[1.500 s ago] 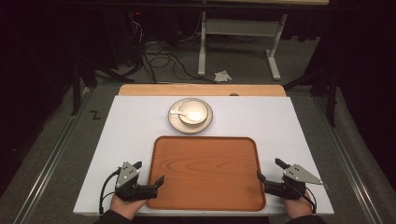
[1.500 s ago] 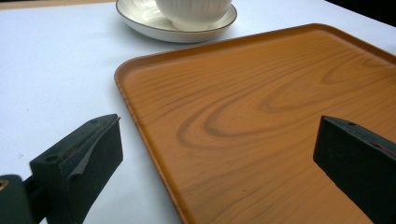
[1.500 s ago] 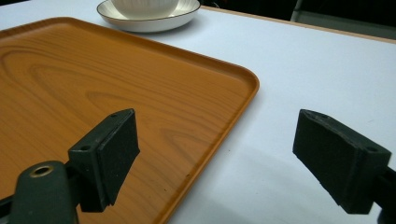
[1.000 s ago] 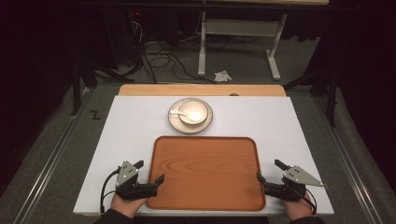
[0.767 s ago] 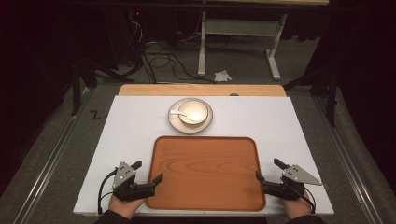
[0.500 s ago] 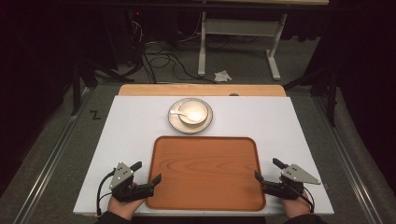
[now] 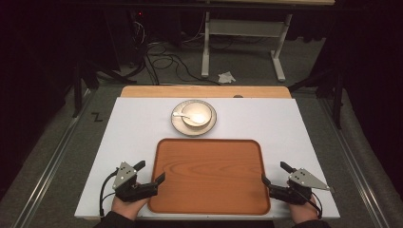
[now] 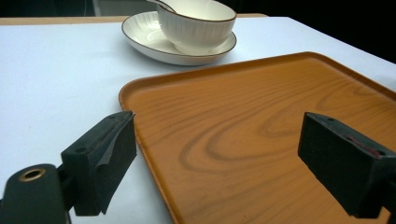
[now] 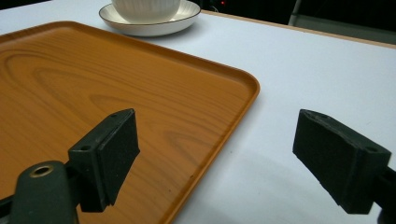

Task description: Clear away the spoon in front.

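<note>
While you hold at the near edge, here is the layout, biggest first.
Table [image 7: 133, 142]: white top; everything sits on it.
Tray [image 7: 209, 175]: wooden, empty, long axis running left to right, between your two grippers.
Saucer [image 7: 178, 124]: just beyond the tray's far edge, apart from it, carrying the bowl [image 7: 196, 115].
Left gripper [image 7: 153, 173]: jaws spread, one over the tray's left rim, one outside it, nothing pinched.
Right gripper [image 7: 274, 175]: jaws spread, straddling the right rim the same way.
Key relation: each rim lies between a pair of jaws; likely both close together.
Views: the gripper views show the rim lip; the high view shows the symmetry.
Spoon [image 7: 180, 114]: small, resting in the bowl.
</note>
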### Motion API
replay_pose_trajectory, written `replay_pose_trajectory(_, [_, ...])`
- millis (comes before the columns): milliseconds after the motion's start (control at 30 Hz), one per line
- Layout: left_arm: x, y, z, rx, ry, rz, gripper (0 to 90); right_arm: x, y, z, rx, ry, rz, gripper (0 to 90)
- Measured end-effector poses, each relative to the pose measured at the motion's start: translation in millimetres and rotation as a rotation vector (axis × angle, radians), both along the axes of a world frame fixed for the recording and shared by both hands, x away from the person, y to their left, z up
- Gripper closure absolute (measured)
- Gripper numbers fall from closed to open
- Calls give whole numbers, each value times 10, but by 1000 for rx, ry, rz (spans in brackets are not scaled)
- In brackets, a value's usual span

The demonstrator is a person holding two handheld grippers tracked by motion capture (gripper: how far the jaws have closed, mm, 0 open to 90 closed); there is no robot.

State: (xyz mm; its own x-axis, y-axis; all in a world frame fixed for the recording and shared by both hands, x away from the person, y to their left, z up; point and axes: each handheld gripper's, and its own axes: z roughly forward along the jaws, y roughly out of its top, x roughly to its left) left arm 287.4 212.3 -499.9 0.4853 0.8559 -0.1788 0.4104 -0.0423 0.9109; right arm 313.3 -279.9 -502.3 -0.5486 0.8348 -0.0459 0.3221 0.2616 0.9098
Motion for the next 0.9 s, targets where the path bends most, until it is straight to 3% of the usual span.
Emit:
replay_pose_trajectory(167, [33, -66, 74, 39, -31, 2, 107, 34, 5, -10, -1, 1, -7, 152])
replay_pose_trajectory(333, [43, -121, 118, 60, -8, -14, 89, 35, 9, -17, -5, 4, 6, 152])
replay_pose_trajectory(367, [48, -129, 126, 61, -1, -16, 80, 31, 9, -13, 4, 8, 3, 152])
replay_pose_trajectory(433, [64, -134, 165, 20, 11, -27, 58, 42, 12, -5, 3, -1, 8, 152])
replay_pose_trajectory(567, [131, -138, 208, 68, 11, -18, 53, 48, 31, -6, -3, -1, 14, 152])
replay_pose_trajectory(900, [376, -210, 353, 63, -14, 15, 55, 63, 7, 3, 15, -6, 13, 152])
